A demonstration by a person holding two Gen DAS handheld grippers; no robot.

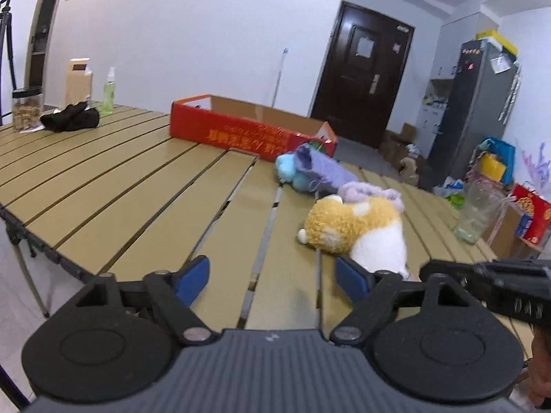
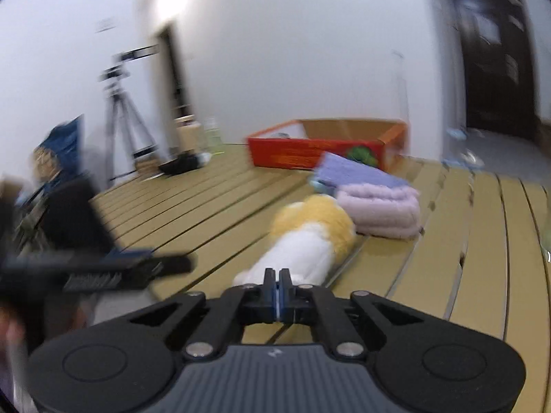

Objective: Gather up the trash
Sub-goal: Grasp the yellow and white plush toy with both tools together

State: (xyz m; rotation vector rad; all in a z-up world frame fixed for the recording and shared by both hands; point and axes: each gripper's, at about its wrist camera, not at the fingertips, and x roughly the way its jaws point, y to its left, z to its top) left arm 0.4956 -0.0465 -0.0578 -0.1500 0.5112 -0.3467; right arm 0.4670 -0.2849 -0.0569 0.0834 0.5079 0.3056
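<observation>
**Two grippers at the table edge, trash not yet in hand**

We've got soft stuff piled mid-table: a yellow-and-white plush toy (image 1: pixel 358 230) lying on its side, nearest us, w/ a folded lilac fluffy cloth (image 2: pixel 382 211) touching its far end, a purple flat cloth (image 2: pixel 354 173) on top of that, and a light-blue plush (image 1: pixel 288 169) just beyond. Behind them sits the red cardboard box (image 1: pixel 248 130), open-topped, prob. where the collected bits go, tho we're guessing. Which of these counts as trash we can't say for sure.

Left gripper (image 1: pixel 272 280) – fingers spread wide, nothing between the blue pads, just bare table slats (image 1: pixel 137 186). The toy's white end sits just beside its right-hand finger. Right gripper (image 2: pixel 277 287) – pads pressed flat together, nothing pinched betw. them; the toy's white end lies right ahead of the tips, maybe touching, the view's too smeared to tell.

To do this step well, we'd say: reopen the right one before going in, since closed tips will only shove the plush. Aim for a narrow part of the body, squeeze deep so the fur doesn't slip. Keep the two grippers apart – they're v. close at the edge. Mind the clear glass jug (image 1: pixel 478 211) far right.
</observation>
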